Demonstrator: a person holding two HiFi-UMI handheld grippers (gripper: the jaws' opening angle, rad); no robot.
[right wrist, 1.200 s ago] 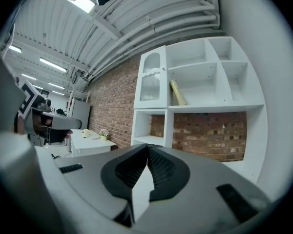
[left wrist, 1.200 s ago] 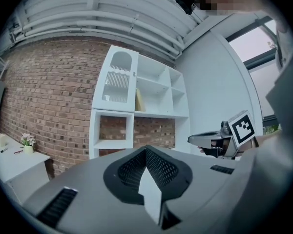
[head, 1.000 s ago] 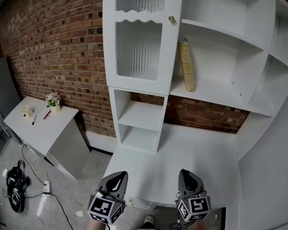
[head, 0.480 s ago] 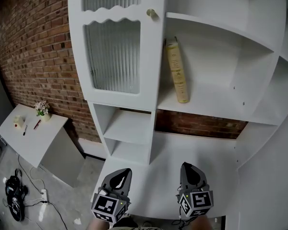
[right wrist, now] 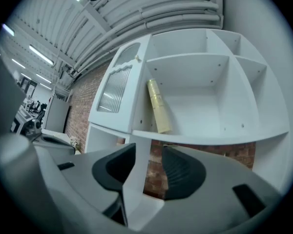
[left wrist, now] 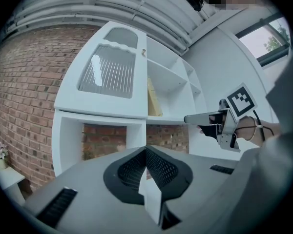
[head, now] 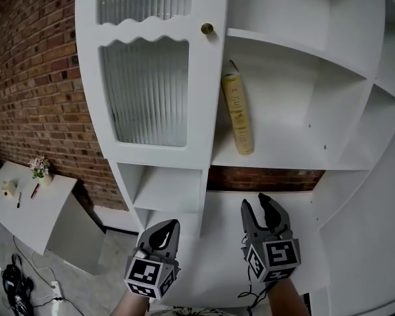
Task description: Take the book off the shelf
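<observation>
A tall yellowish book [head: 237, 114] stands on the open white shelf [head: 283, 153], leaning against the cabinet's side wall. It also shows in the left gripper view [left wrist: 154, 99] and the right gripper view [right wrist: 159, 106]. My right gripper [head: 257, 204] is low over the desk, well below and in front of the book; its jaws are opening with nothing between them [right wrist: 149, 150]. My left gripper [head: 163, 232] hangs beside it at the left, shut and empty [left wrist: 145, 152]. The right gripper [left wrist: 219, 123] is also in the left gripper view.
A cabinet door with ribbed glass [head: 148, 84] and a brass knob [head: 207, 29] is left of the book. Small open cubbies [head: 164, 189] sit below it, over the white desk [head: 217, 242]. A side table [head: 26, 206] with a flower pot stands far left by the brick wall [head: 33, 78].
The shelf unit has come closer in view. My right gripper's jaws have parted and it has moved forward. The left gripper stays shut in about the same place.
</observation>
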